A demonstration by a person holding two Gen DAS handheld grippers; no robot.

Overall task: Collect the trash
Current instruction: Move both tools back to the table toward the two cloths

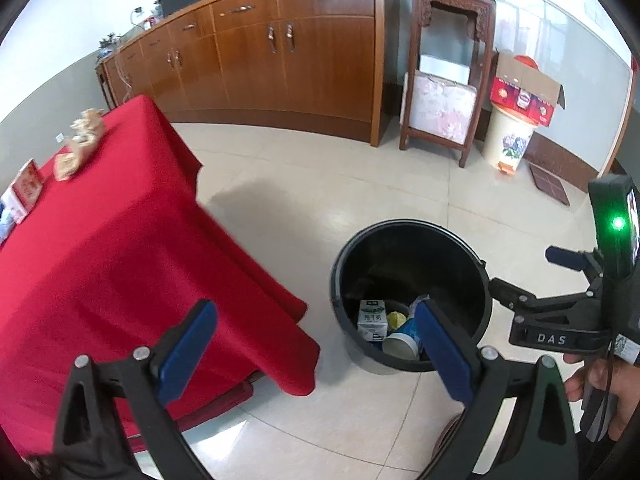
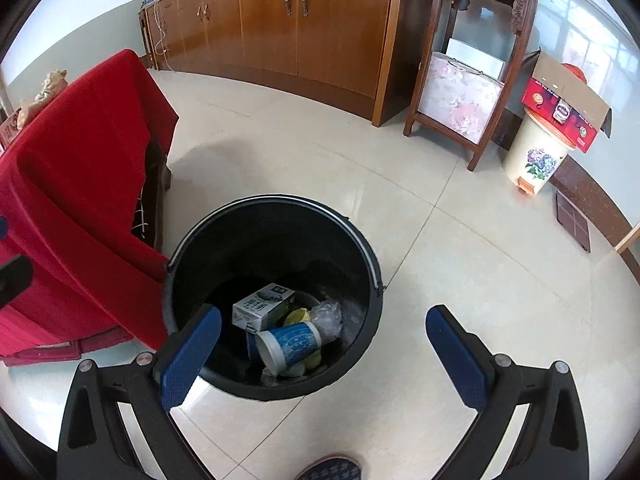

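Observation:
A black trash bucket [image 2: 276,240] stands on the tiled floor beside a table with a red cloth [image 1: 100,248]. Inside it lie a white milk carton [image 2: 262,306], a blue and white cup [image 2: 290,344], crumpled clear plastic [image 2: 328,316] and a yellow scrap [image 2: 298,315]. The bucket also shows in the left wrist view [image 1: 408,248]. My right gripper [image 2: 324,344] is open and empty, above the bucket's near rim. My left gripper [image 1: 316,344] is open and empty, between the table corner and the bucket. The right gripper's body [image 1: 560,312] shows at the right of the left wrist view.
Crumpled paper pieces [image 1: 82,140] and a red and white packet [image 1: 24,190] lie on the red cloth. A wooden cabinet [image 1: 280,52], a carved wooden stand [image 1: 444,68] and a floral bin [image 1: 508,140] with a cardboard box [image 1: 524,88] line the far wall.

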